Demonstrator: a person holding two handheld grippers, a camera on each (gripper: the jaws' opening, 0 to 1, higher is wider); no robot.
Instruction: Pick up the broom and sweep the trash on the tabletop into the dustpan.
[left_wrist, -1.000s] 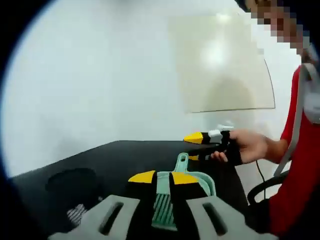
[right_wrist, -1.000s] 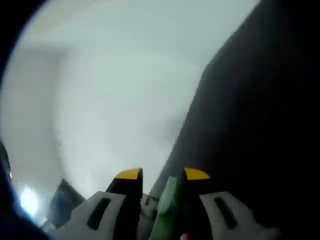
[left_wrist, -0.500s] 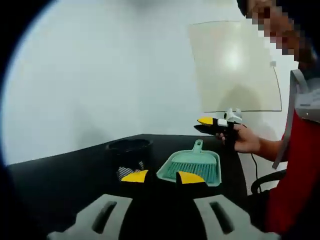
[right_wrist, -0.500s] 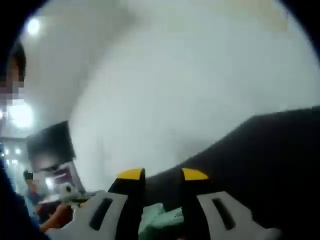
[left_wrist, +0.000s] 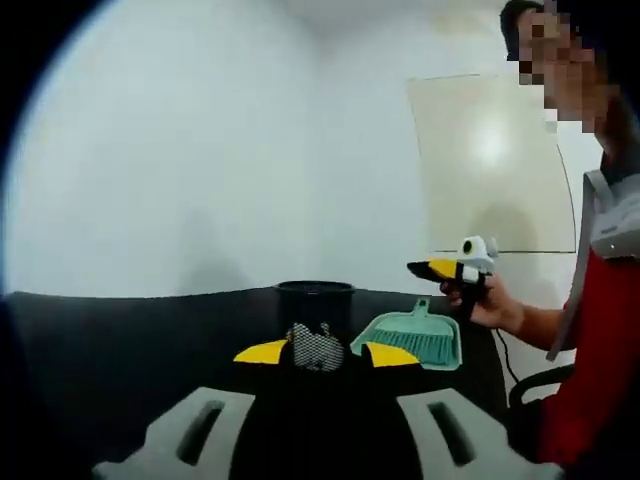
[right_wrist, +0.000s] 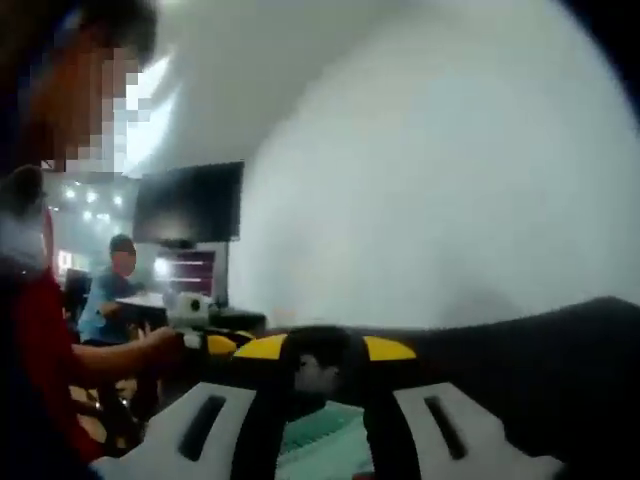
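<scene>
Two grippers are raised above a black counter (left_wrist: 120, 340). In the left gripper view, the left gripper (left_wrist: 325, 353) holds its yellow-tipped jaws apart with nothing between them. Beyond the tips, a crumpled piece of patterned trash (left_wrist: 317, 346) lies on the counter, just in front of a black round bin (left_wrist: 314, 296). A teal dustpan (left_wrist: 415, 337) lies flat to the right of the trash, with its handle pointing away toward the far edge of the counter. Teal bristles lie in the pan; the broom cannot be told apart from the pan.

The right gripper (left_wrist: 448, 268) is held in the person's hand (left_wrist: 492, 303) above the far right corner of the counter. In the right gripper view its jaws (right_wrist: 325, 348) stand apart and released, with a teal shape low between them. The left gripper appears at the left of that view, held in a hand (right_wrist: 165, 345).
</scene>
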